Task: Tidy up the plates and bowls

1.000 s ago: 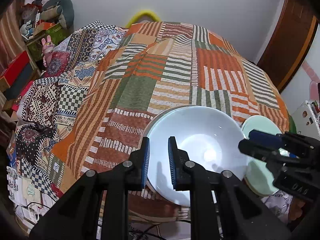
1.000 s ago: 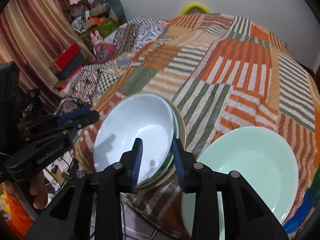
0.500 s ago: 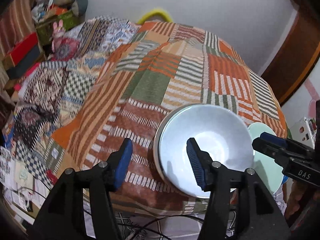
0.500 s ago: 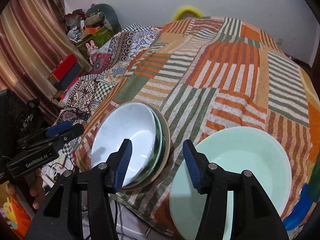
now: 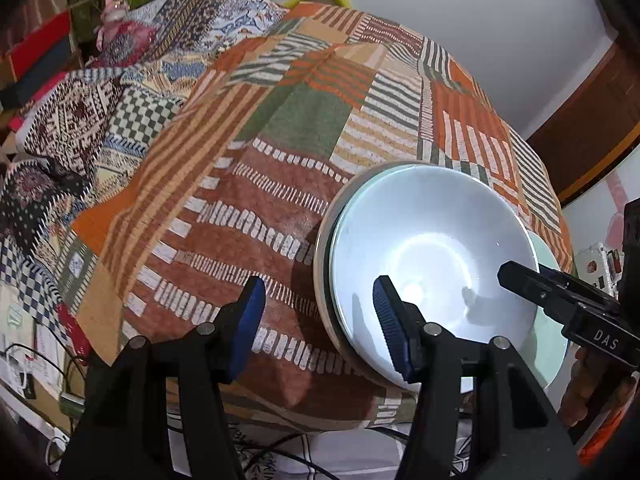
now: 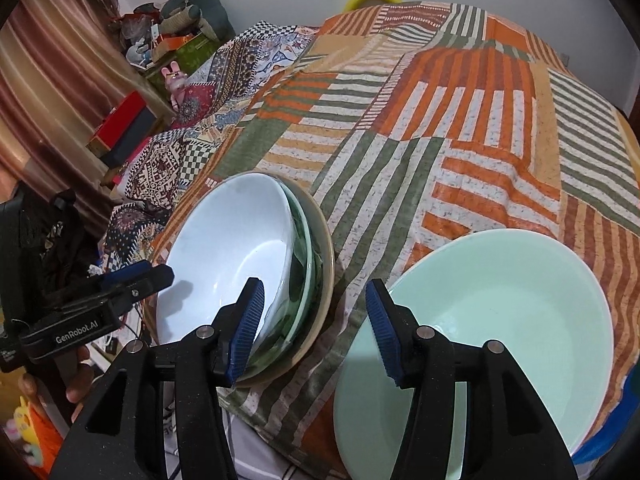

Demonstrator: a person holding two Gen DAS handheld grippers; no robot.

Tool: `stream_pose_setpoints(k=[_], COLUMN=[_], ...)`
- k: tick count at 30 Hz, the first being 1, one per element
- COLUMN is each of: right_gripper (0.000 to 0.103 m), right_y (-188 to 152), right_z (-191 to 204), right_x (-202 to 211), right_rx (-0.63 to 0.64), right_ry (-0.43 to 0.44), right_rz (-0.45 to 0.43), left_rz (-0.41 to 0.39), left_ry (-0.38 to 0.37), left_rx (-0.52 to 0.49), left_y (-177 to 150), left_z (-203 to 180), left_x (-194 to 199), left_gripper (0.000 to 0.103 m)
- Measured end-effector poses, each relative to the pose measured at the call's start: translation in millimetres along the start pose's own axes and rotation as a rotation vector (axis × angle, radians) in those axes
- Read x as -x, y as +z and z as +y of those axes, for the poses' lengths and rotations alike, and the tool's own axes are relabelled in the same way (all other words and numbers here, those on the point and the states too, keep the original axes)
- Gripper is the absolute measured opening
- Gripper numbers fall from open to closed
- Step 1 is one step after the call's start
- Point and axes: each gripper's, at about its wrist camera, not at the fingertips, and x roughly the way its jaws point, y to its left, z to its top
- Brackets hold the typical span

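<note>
Both hand-held grippers have just spread their jaws since a second ago, when each pair stood nearly pinched together, and both have sunk closer to the dishes. Now the left hand-held gripper (image 5: 318,320) stands released, its blue pads well apart: one pad hovers over the bare patchwork cover (image 5: 248,184), the other over the near-left part of the white bowl (image 5: 432,264), with the bowl's near rim between them; neither pad presses on it as far as the view shows. That white bowl sits on top of a small stack near the front edge of the bed, nested in a dark green glassy dish (image 6: 308,264) that rests in turn on a beige plate (image 6: 326,280).

Just to the right of the stack, apart from it by a strip of striped cover, lies the pale green bowl (image 6: 500,312), its near side overhanging the front edge of the bed. The right hand-held gripper (image 6: 312,326) is also released and holds nothing: its left pad hangs above the right rim of the stack, its right pad above the left rim of the pale green bowl, with striped cloth in the gap between.

A person's fingers (image 6: 78,376) grip the left tool's handle at the left edge of the right wrist view.
</note>
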Motion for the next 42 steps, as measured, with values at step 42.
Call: stream_pose_setpoints(k=[42], right_gripper=[0.034], right_y=[2.4], right_z=[13.9], right_x=[-18.4], right_rx=[0.034], right_ry=[-0.023], right_rz=[0.048], left_rz=[0.056], left_ry=[-0.032], left_rx=[-0.032], left_y=[2.1], left_z=[-18.1], left_x=[-24.2], left_gripper=[0.038])
